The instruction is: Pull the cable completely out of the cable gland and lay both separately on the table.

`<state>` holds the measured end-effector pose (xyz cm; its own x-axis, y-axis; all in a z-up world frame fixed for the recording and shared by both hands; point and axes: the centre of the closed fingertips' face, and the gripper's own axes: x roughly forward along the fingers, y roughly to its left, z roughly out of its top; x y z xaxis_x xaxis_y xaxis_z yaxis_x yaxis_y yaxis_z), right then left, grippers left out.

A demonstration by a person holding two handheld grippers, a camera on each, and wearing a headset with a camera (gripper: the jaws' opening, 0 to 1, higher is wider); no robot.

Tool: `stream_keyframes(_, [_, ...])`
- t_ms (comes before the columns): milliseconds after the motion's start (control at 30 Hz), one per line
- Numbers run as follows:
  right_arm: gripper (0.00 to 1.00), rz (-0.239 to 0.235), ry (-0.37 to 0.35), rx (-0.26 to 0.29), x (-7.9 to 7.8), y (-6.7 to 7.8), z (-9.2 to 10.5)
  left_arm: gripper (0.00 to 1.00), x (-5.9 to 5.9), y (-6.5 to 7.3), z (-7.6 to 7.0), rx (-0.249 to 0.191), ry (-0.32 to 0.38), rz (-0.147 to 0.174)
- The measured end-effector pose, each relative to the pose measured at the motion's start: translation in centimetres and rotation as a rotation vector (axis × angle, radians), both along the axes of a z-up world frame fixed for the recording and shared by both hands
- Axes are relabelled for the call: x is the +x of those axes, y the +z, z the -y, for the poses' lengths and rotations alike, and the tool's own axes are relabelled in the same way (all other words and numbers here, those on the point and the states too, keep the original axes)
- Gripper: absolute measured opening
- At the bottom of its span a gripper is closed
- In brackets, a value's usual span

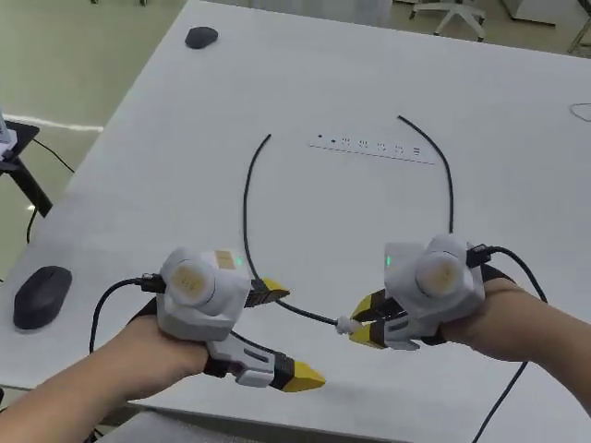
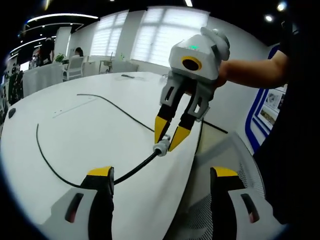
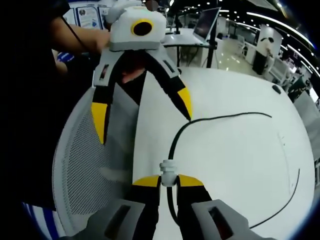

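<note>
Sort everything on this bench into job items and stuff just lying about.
Job: cable, cable gland pinched in the right gripper, open left gripper.
Lying about: near mouse, far mouse, power strip.

Nothing is legible (marks on the white strip (image 1: 371,148) too small).

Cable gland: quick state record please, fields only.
cable gland: white, clamped between the right gripper jaw tips
cable: black, threaded through the gland, rest curving across the table
left gripper: open, holding nothing, facing the gland
task state: cable not yet pulled out
</note>
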<state>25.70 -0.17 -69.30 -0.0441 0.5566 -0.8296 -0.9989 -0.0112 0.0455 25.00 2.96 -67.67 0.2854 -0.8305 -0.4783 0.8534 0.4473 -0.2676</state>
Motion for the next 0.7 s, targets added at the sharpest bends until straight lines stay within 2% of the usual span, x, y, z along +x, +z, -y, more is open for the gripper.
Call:
stream_keyframes(367, [0.06,0.030,0.076,0.015,-1.3,1.9,-0.7,0.70,-0.2,0.3,1.7,-0.024,-0.067,0.029])
stream_keyframes(600, [0.06,0.036,0.087,0.010,-1.4,1.9,-0.9,0.64,0.3,0.0,2.1,-0.019,-0.081,0.027])
stream_keyframes(700, [0.06,0.043,0.097,0.004,-1.7,1.8,-1.0,0.57,0.4,-0.1,2.0,-0.017,-0.086,0.022])
